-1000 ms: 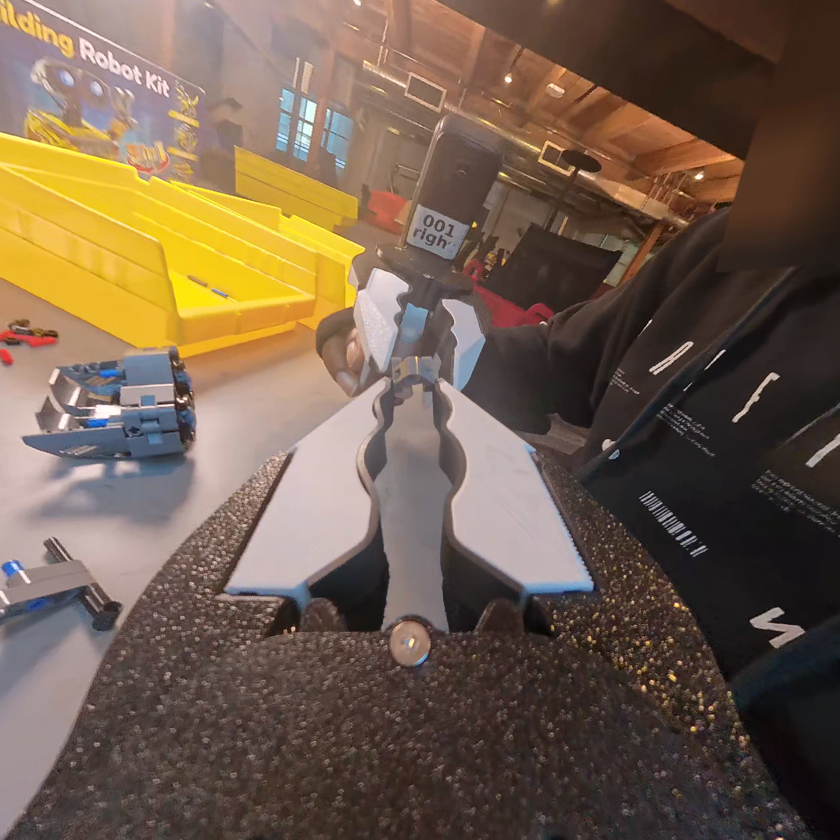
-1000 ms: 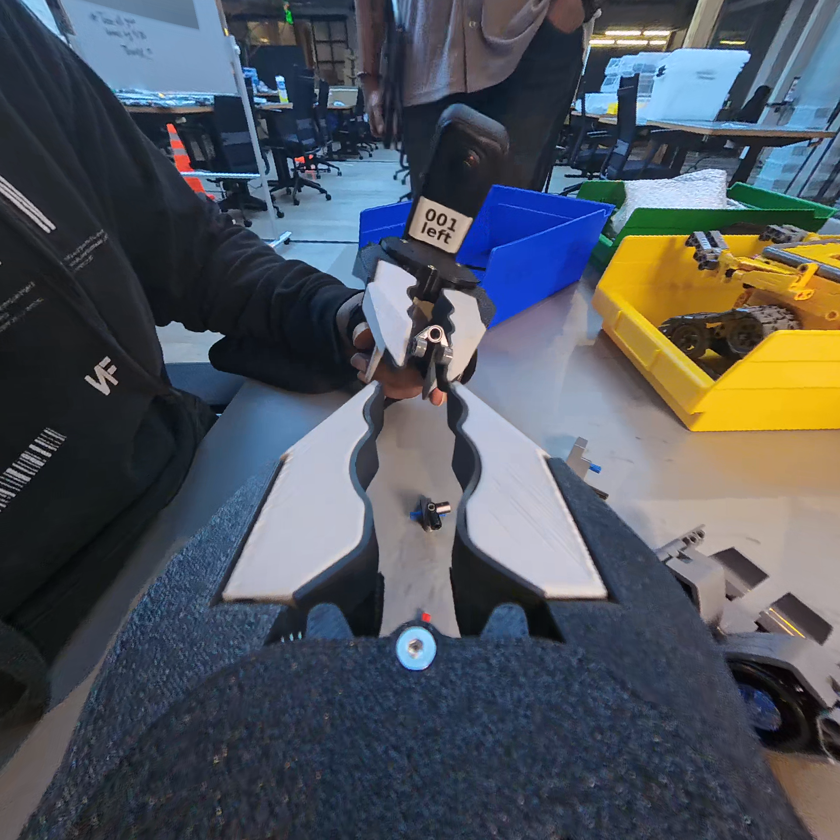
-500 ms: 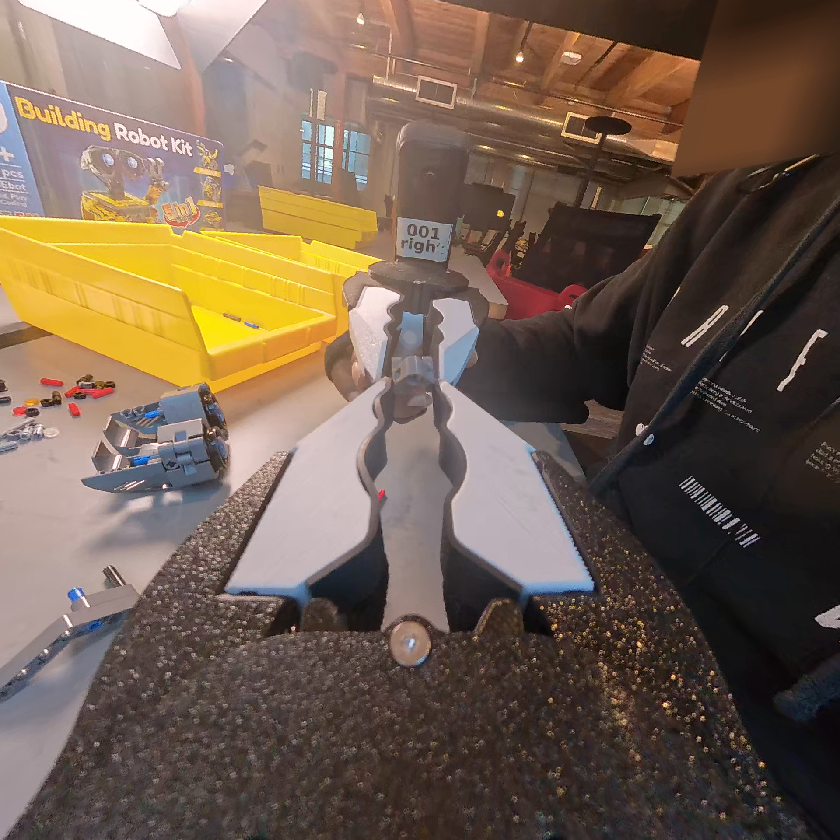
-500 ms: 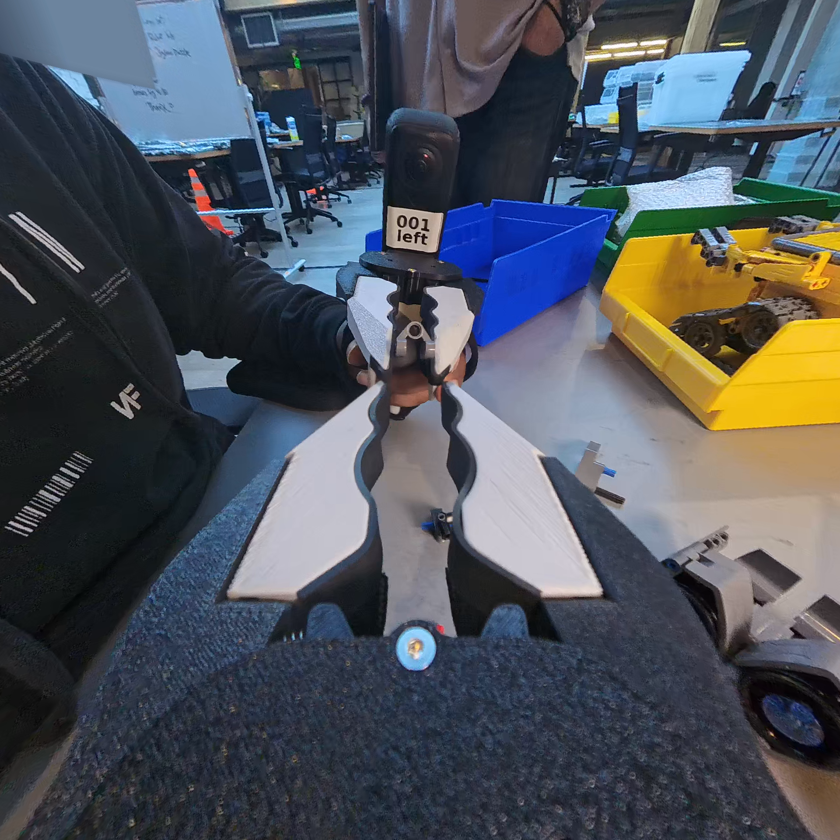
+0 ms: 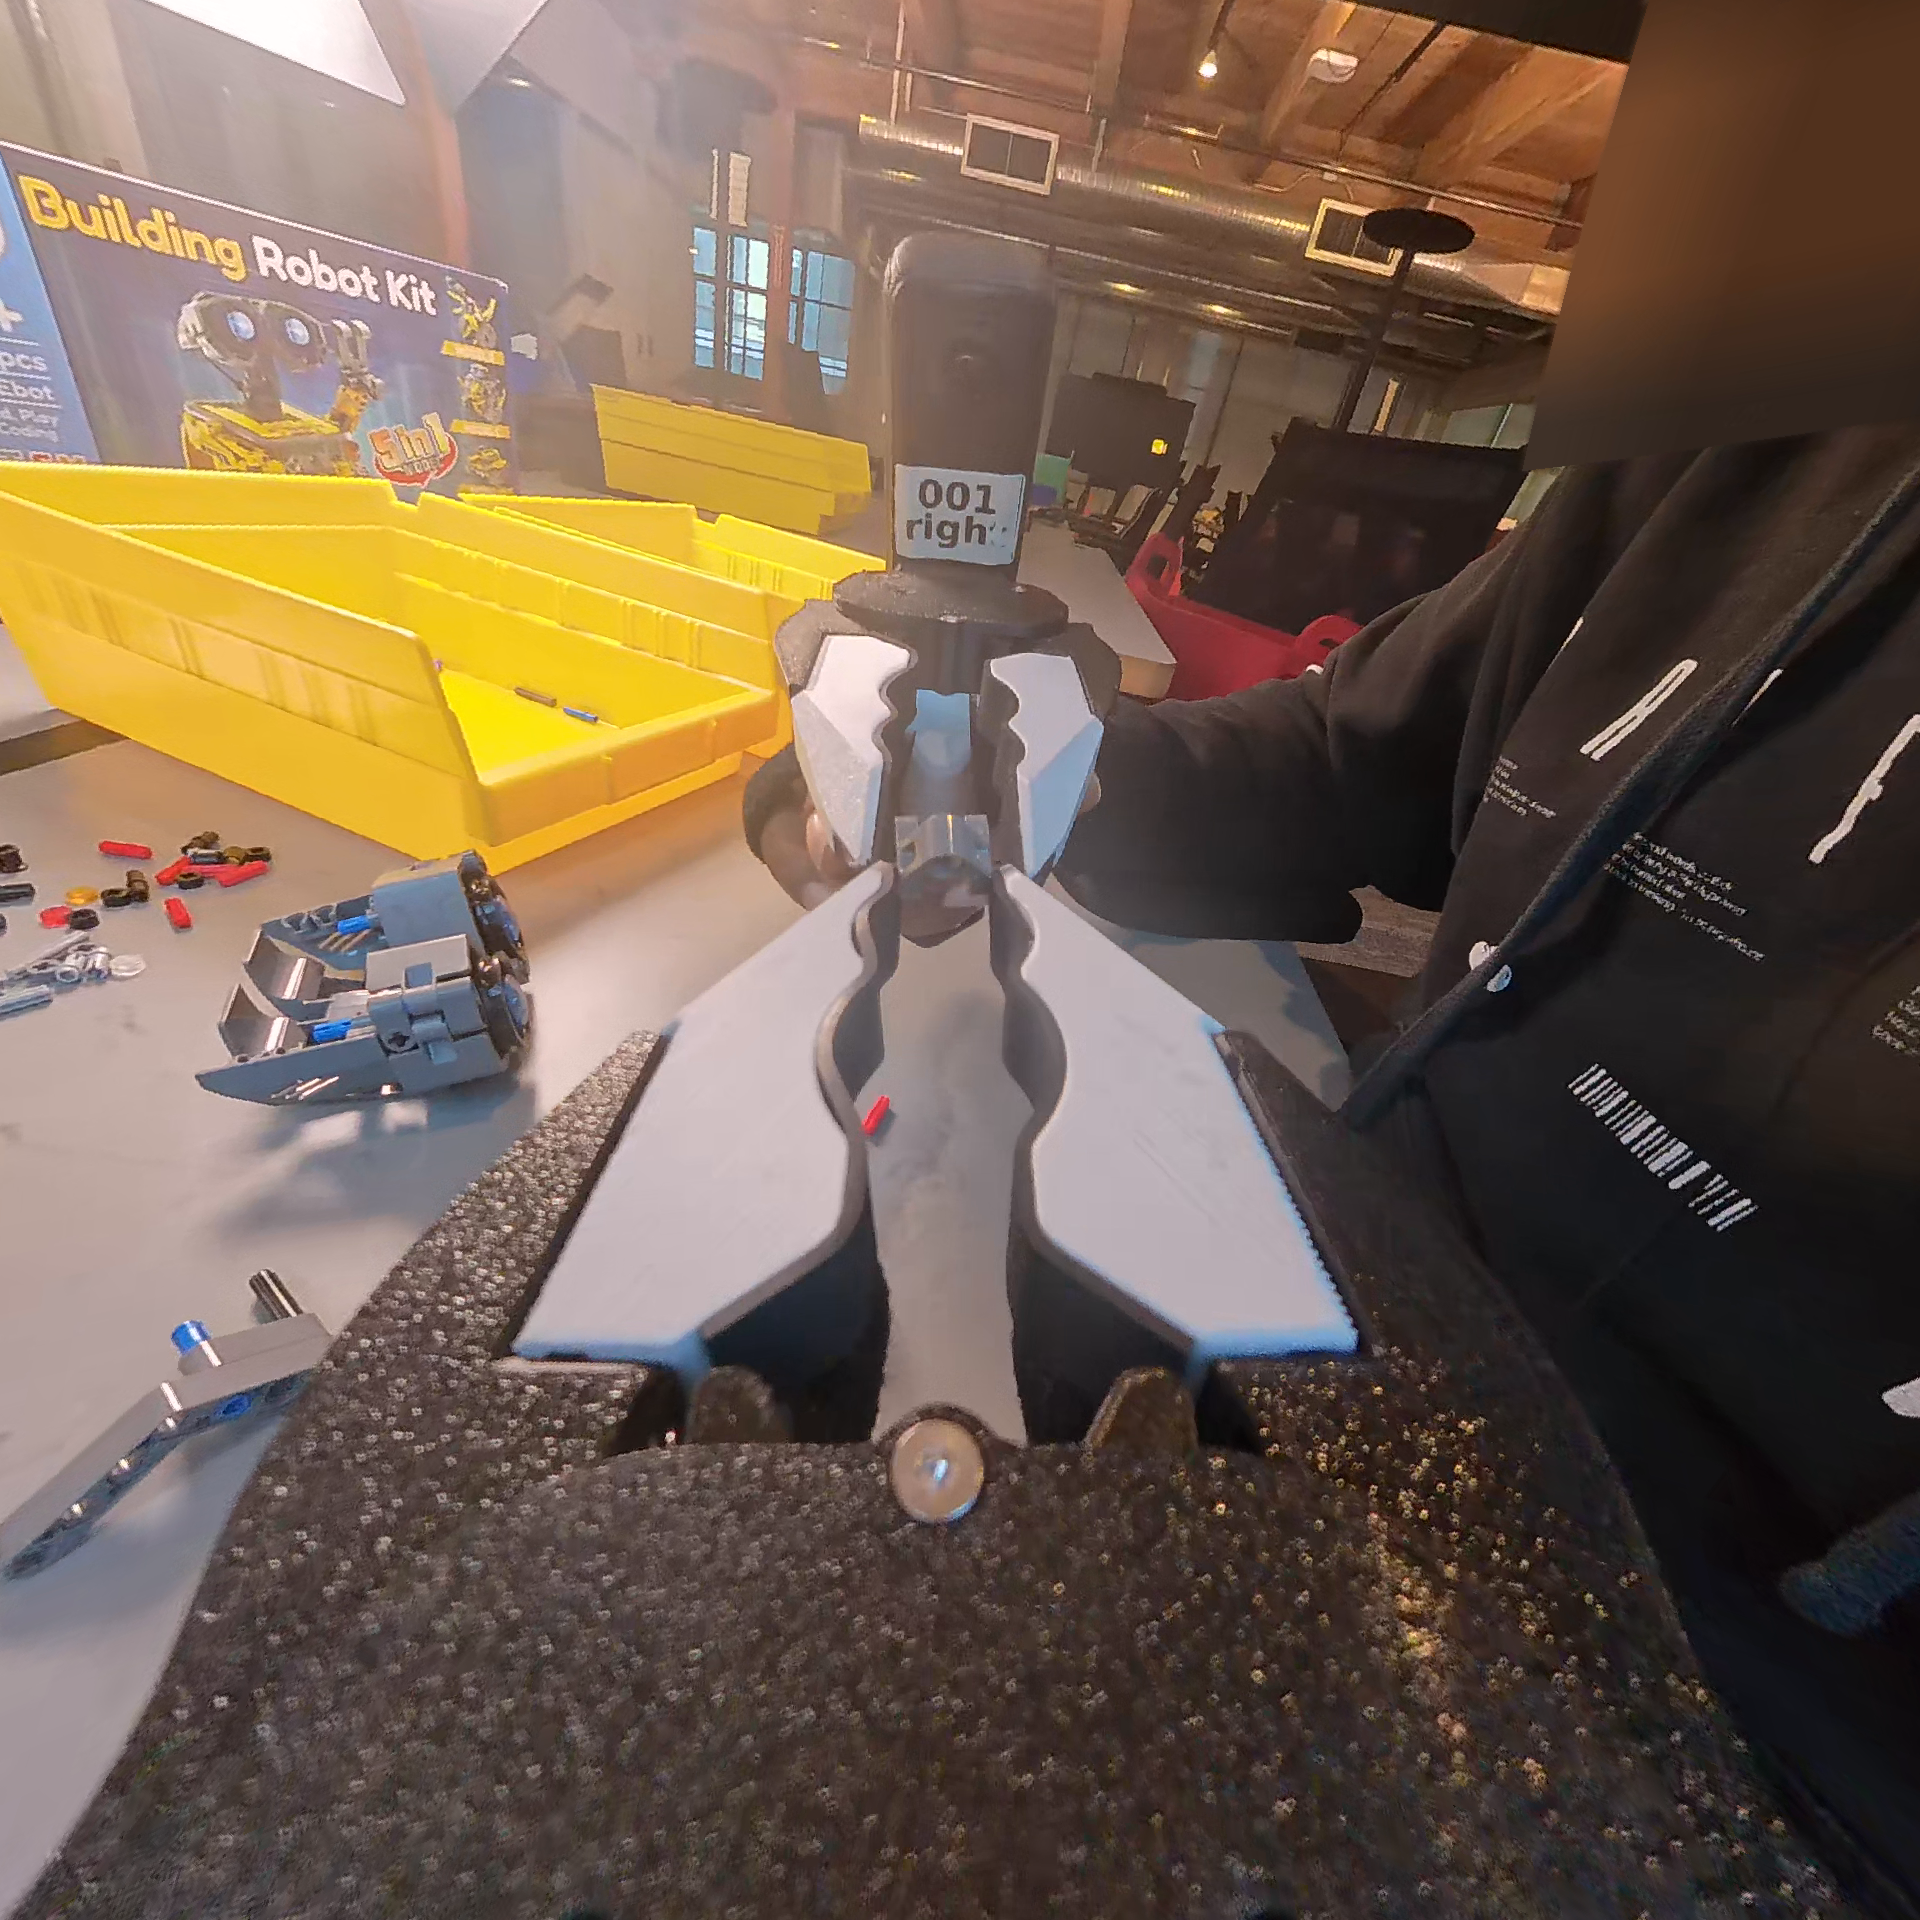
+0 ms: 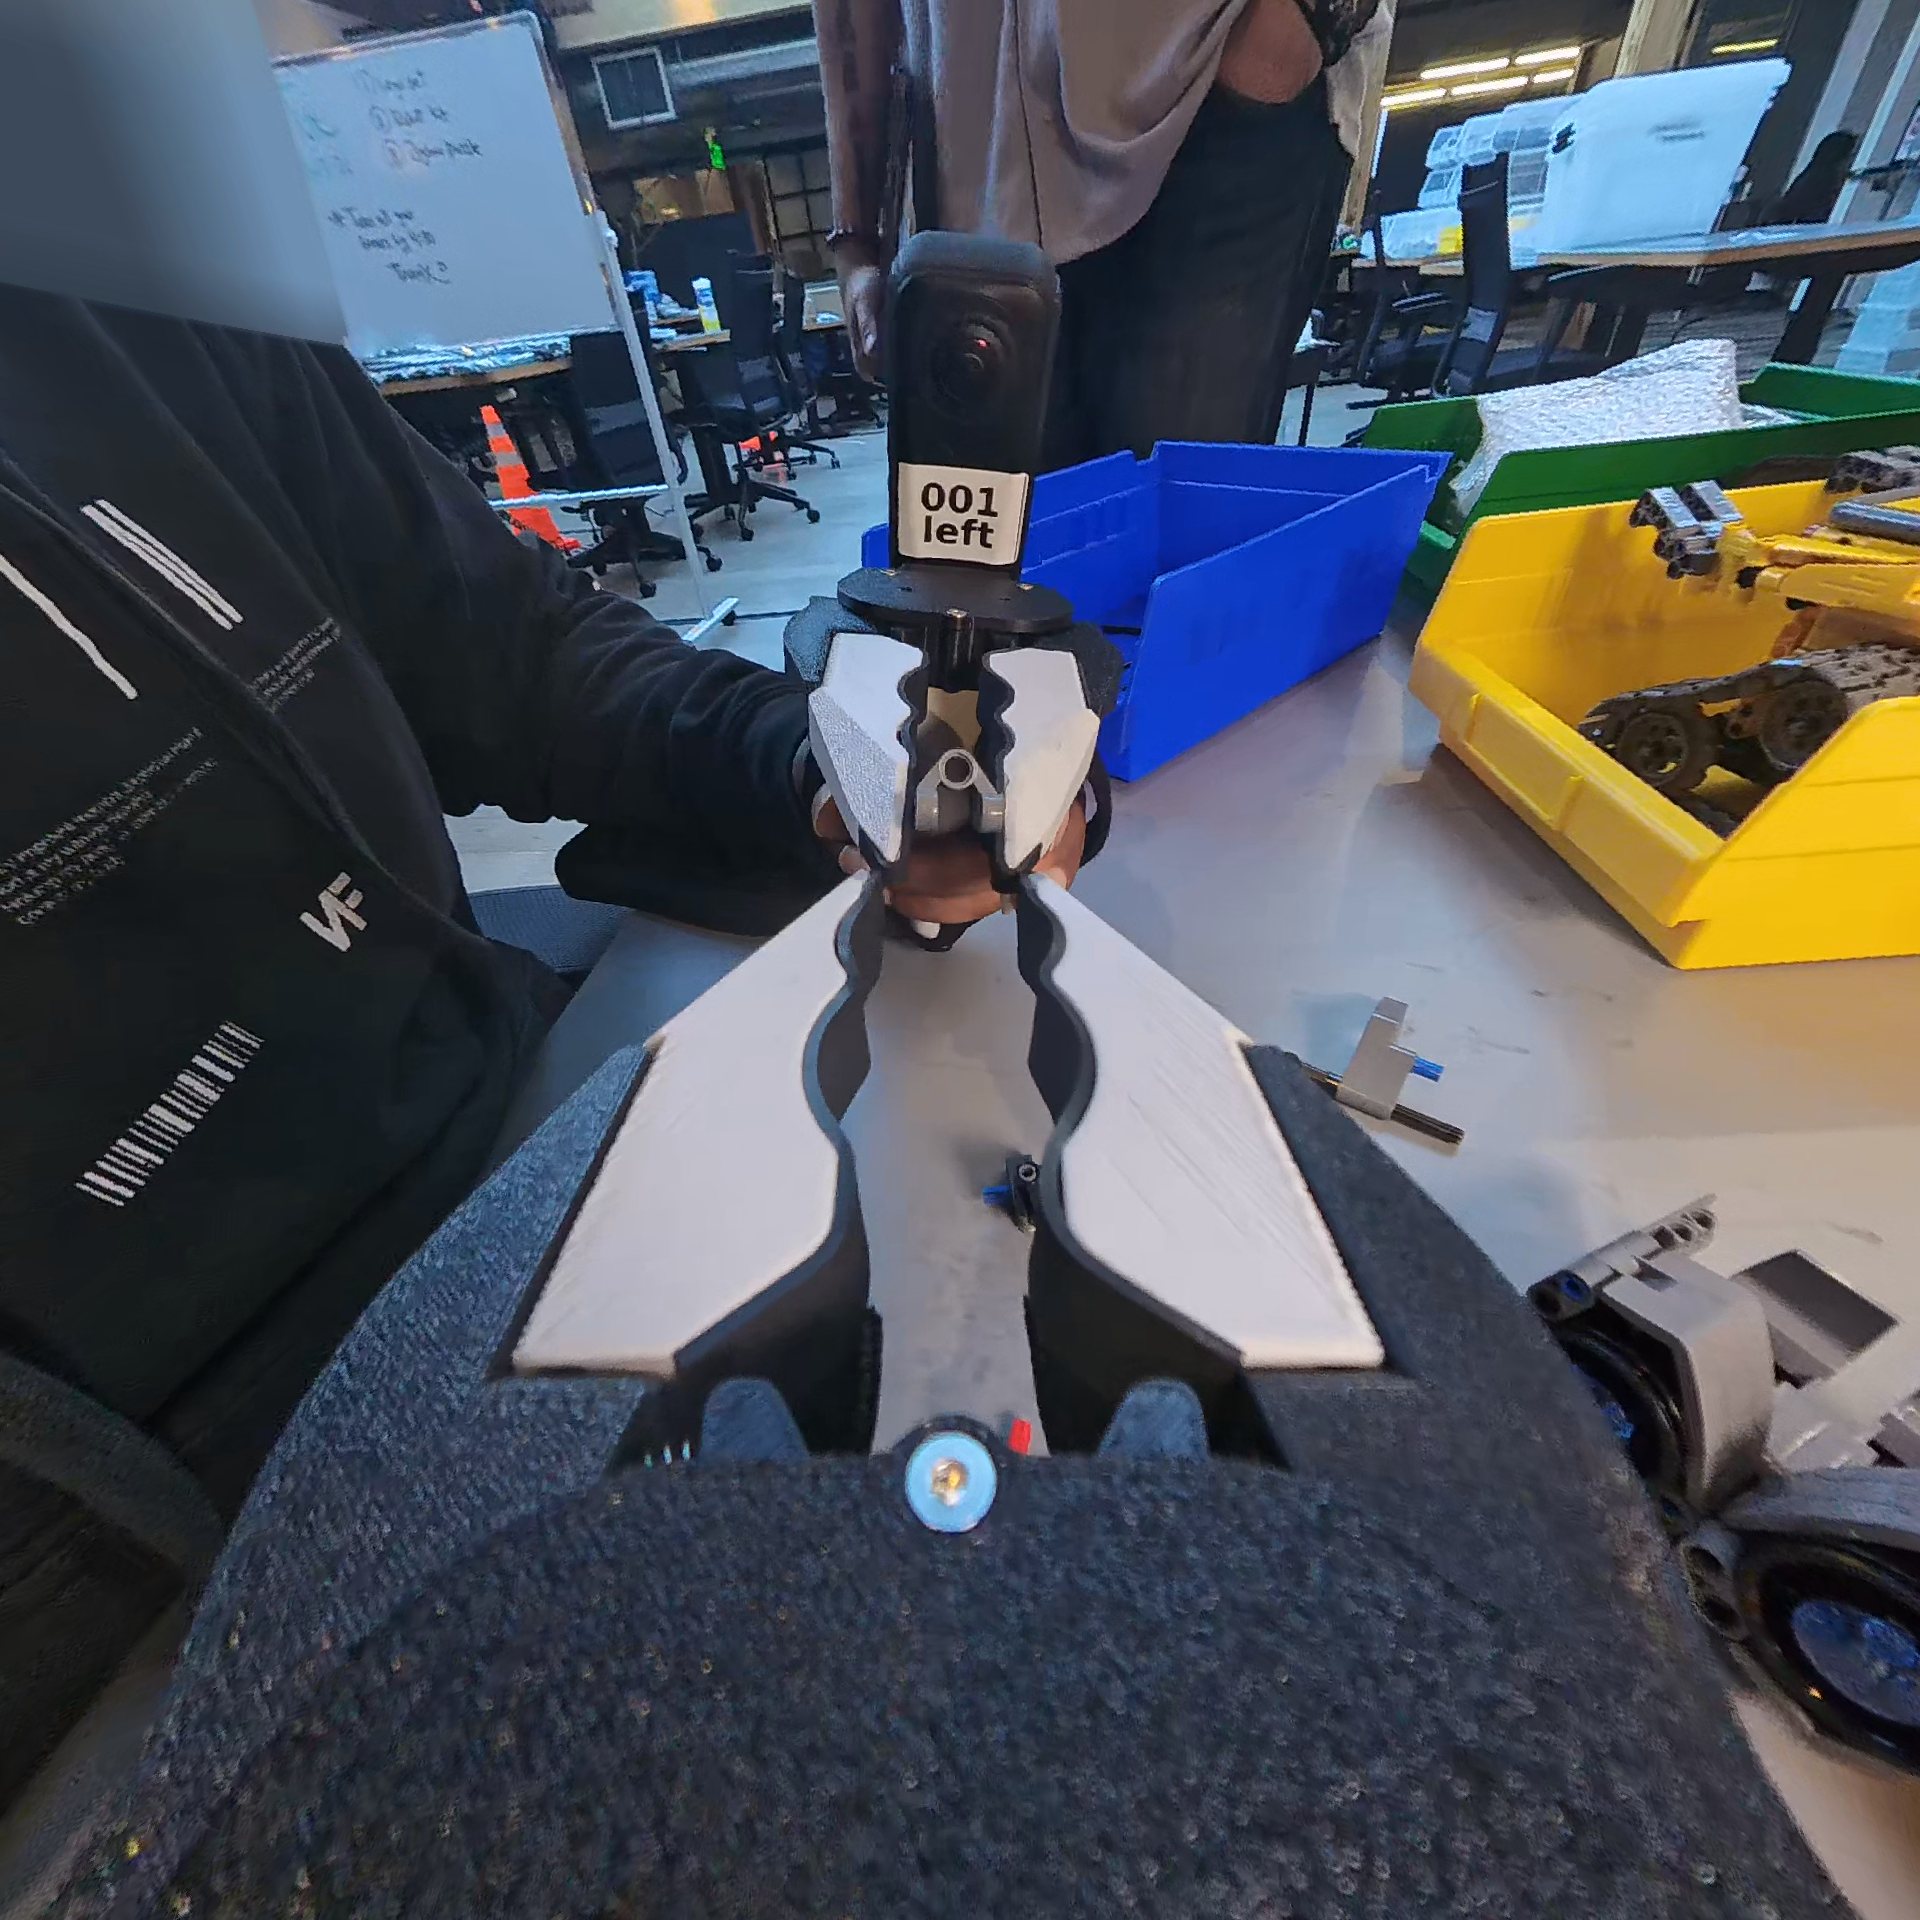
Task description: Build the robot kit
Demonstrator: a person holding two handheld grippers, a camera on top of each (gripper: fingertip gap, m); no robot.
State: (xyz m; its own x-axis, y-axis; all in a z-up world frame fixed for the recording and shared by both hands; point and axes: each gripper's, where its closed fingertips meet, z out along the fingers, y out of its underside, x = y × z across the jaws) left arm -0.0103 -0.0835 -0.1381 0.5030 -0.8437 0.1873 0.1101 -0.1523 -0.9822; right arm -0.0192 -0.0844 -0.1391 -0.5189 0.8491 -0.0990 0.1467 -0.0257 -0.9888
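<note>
Around the grippers, the grey table (image 5: 125, 1195) carries a yellow bin (image 5: 312, 665), a grey wheeled brick assembly (image 5: 384, 997), loose red and black pins (image 5: 177, 868) and a grey beam (image 5: 177, 1403). On the other side are a blue bin (image 6: 1247, 582), a grey L-shaped piece (image 6: 1377, 1070) on a black axle, and a small black-and-blue connector (image 6: 1018, 1184) beside the right finger. A red pin (image 5: 878, 1112) lies on the table below the left fingers.

The two tools are raised above the table and meet tip to tip. The left gripper (image 5: 940, 883) pinches a small grey connector piece (image 6: 956, 784) near its tips. The right gripper (image 6: 945, 894) stands partly open, with nothing seen between its own tips; whether they touch the piece is unclear.
</note>
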